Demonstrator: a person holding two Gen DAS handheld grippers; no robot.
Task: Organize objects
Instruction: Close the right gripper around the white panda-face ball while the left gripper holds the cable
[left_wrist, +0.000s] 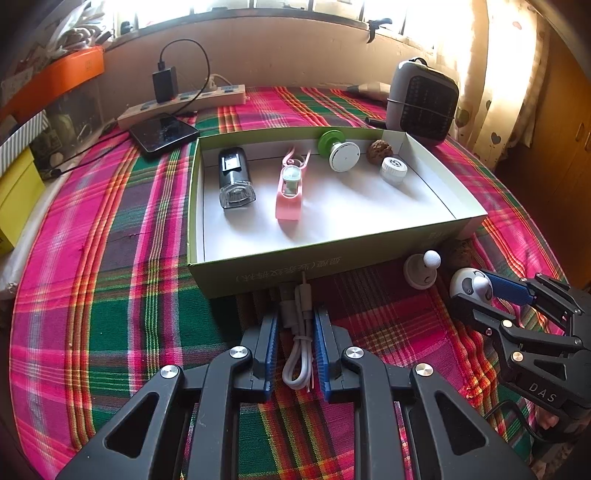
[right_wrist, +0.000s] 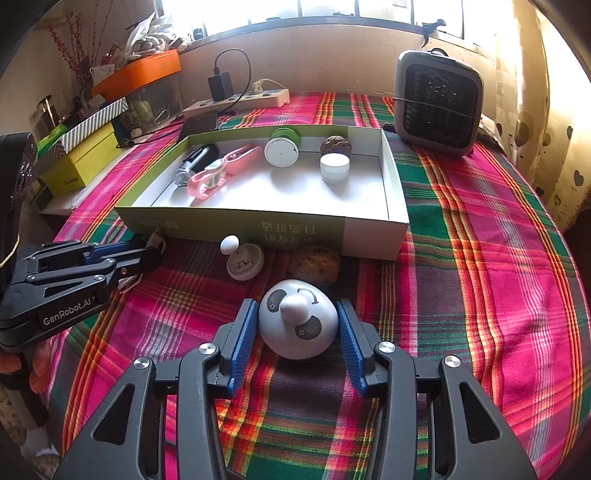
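My left gripper (left_wrist: 296, 312) is shut on a coiled white cable (left_wrist: 297, 354), just in front of the green-sided box (left_wrist: 258, 271). My right gripper (right_wrist: 296, 302) straddles a white egg-shaped panda toy (right_wrist: 299, 321) on the plaid cloth, and a thin gap shows at each blue pad. A white round piece with a ball knob (right_wrist: 243, 262) and a brown walnut-like lump (right_wrist: 314, 264) lie between the toy and the box. Inside the box are a black lamp (left_wrist: 234, 177), a pink clip (left_wrist: 290, 188), a green-and-white disc (left_wrist: 338, 149), a walnut (left_wrist: 378, 149) and a small white jar (left_wrist: 392, 170).
A grey fan heater (right_wrist: 437, 103) stands behind the box on the right. A power strip (left_wrist: 184, 101) with a black charger, and a phone (left_wrist: 162, 133), lie at the back left. A yellow box (right_wrist: 79, 166) and an orange tray (right_wrist: 140, 74) stand at the left edge.
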